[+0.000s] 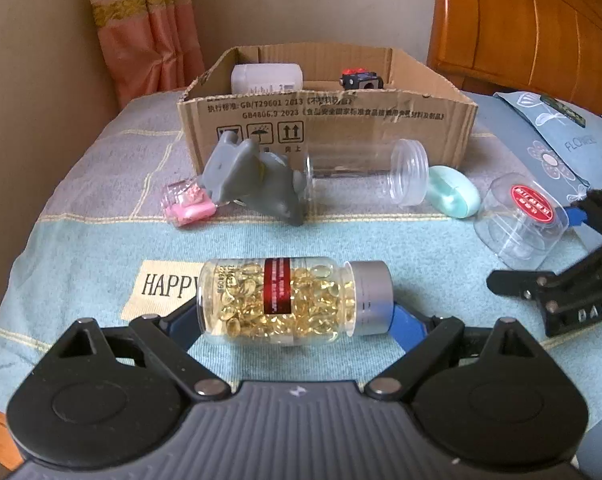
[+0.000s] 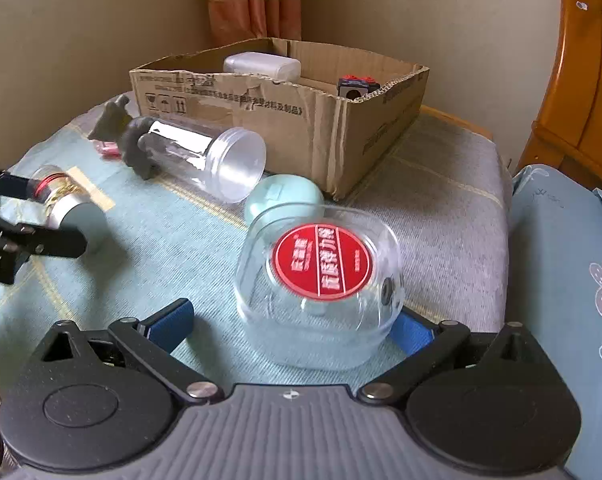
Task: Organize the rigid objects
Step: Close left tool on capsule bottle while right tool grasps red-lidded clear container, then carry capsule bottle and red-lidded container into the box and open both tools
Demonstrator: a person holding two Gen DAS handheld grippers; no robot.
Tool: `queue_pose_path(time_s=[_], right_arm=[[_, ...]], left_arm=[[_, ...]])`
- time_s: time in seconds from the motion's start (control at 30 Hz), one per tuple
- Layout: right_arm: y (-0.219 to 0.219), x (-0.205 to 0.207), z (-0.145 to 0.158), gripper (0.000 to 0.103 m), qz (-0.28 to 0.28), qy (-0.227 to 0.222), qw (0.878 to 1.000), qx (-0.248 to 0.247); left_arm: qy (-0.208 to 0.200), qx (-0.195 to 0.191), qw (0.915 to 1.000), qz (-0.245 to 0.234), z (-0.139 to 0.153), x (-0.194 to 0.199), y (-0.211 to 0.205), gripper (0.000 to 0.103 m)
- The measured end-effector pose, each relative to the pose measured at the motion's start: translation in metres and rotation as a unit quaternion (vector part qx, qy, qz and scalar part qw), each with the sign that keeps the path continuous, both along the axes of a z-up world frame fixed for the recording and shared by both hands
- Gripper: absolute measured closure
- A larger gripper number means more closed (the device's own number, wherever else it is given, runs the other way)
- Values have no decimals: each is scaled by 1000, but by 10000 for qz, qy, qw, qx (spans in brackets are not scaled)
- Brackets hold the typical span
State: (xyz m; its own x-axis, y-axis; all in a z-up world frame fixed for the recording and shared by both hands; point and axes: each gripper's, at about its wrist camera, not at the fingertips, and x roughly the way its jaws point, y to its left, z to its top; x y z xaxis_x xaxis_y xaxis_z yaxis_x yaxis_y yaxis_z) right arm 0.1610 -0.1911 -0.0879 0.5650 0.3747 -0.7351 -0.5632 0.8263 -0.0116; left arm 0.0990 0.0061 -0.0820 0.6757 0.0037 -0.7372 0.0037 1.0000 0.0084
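Observation:
A clear bottle of yellow capsules (image 1: 293,300) with a grey cap lies on its side between the open fingers of my left gripper (image 1: 297,320); it also shows in the right wrist view (image 2: 65,204). A clear plastic box with a red round label (image 2: 321,284) lies between the open fingers of my right gripper (image 2: 289,320); it also shows in the left wrist view (image 1: 521,220). Whether either gripper's pads touch its object I cannot tell. An open cardboard box (image 1: 325,120) stands behind, holding a white bottle (image 1: 267,78) and a black-and-red item (image 1: 359,79).
On the blue-grey cloth lie a long clear jar (image 1: 365,172), a grey toy (image 1: 249,180), a pink packet (image 1: 187,204) and a mint oval case (image 1: 453,192). A blue flowered pillow (image 1: 561,144) and wooden headboard (image 1: 521,20) are at the right.

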Motion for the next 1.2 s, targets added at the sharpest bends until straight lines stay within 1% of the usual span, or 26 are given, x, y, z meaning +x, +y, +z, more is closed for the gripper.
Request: queue_pose_path(time_s=[0.17, 0.33, 0.43, 0.53, 0.57, 0.63, 0.7, 0.87, 0.9, 1.07, 1.2], right_arm=[[1, 11, 1, 0, -36, 72, 10000, -49], [1, 13, 3, 0, -37, 149, 9998, -127], [2, 13, 7, 0, -55, 85, 9996, -250], [1, 16, 12, 1, -94, 176, 9997, -154], [1, 17, 13, 2, -118, 228, 9996, -138], [2, 19, 15, 10, -114, 292, 9995, -109], [3, 20, 16, 14, -112, 330, 9993, -120], [5, 22, 16, 19, -139, 367, 9989, -263], [6, 22, 16, 22, -151, 366, 9987, -307], [5, 24, 18, 22, -98, 485, 9981, -360], [2, 23, 24, 22, -46, 622, 9976, -285]], left_arm=[[-63, -37, 10000, -44, -1, 0, 3, 10], [-106, 1, 9999, -89, -1, 0, 3, 10], [-119, 4, 9999, -90, -1, 0, 3, 10], [-122, -49, 9999, -94, -1, 0, 5, 10], [-125, -56, 9999, -93, -1, -1, 5, 10], [-139, -51, 9998, -109, 0, -1, 5, 10], [-148, -36, 9998, -130, 1, -2, 4, 10], [-123, -21, 9998, -169, 1, 1, 5, 9], [-120, -42, 9998, -175, 1, 1, 6, 9], [-65, -117, 9996, -248, 3, 6, 9, 10], [35, 70, 9989, -466, 7, 8, 7, 11]])
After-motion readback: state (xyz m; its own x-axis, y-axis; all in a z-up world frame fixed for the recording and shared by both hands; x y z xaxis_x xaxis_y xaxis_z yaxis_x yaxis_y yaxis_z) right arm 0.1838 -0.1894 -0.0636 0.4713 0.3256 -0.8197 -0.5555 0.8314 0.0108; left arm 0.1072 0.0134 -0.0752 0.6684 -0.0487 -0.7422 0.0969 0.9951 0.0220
